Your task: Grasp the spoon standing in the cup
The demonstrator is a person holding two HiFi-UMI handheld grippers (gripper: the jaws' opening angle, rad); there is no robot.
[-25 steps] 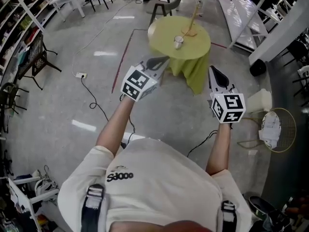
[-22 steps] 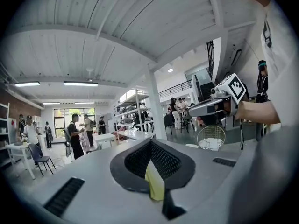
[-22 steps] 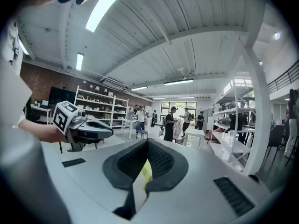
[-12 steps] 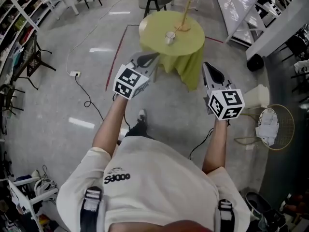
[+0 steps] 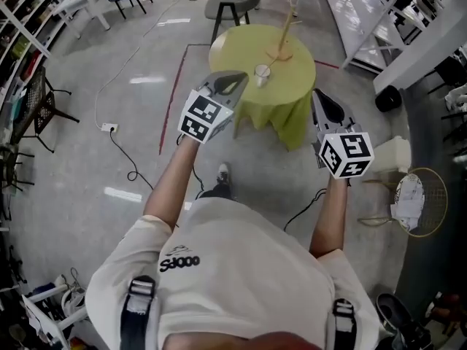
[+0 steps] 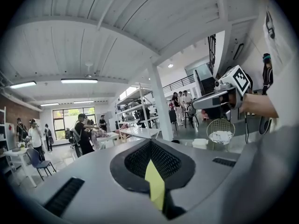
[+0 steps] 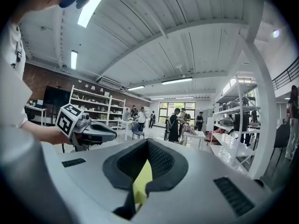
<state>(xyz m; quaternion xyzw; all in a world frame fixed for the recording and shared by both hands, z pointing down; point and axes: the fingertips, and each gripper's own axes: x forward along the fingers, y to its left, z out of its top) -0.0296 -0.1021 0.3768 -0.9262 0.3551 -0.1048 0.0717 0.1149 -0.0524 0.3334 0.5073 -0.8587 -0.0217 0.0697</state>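
A small pale cup (image 5: pixel 262 71) stands on a round table with a yellow-green cloth (image 5: pixel 292 90) ahead of me; the spoon in it is too small to make out. In the head view my left gripper (image 5: pixel 238 79) is held up in front of the table's near left edge, short of the cup. My right gripper (image 5: pixel 319 100) hangs off the table's near right side. Both have their jaws pressed together with nothing between them. The left gripper view (image 6: pixel 150 143) and the right gripper view (image 7: pixel 146 142) look over the room, not at the cup.
A thin wooden pole on a round base (image 5: pixel 282 48) stands on the table behind the cup. A grey chair (image 5: pixel 235 4) sits beyond the table. A cable (image 5: pixel 125 155) runs over the floor at left. A white box (image 5: pixel 392 152) and a wire basket (image 5: pixel 417 199) lie at right, with shelving behind.
The person has walked forward, so the table and cup sit closer below the grippers. Both grippers stay raised and shut.
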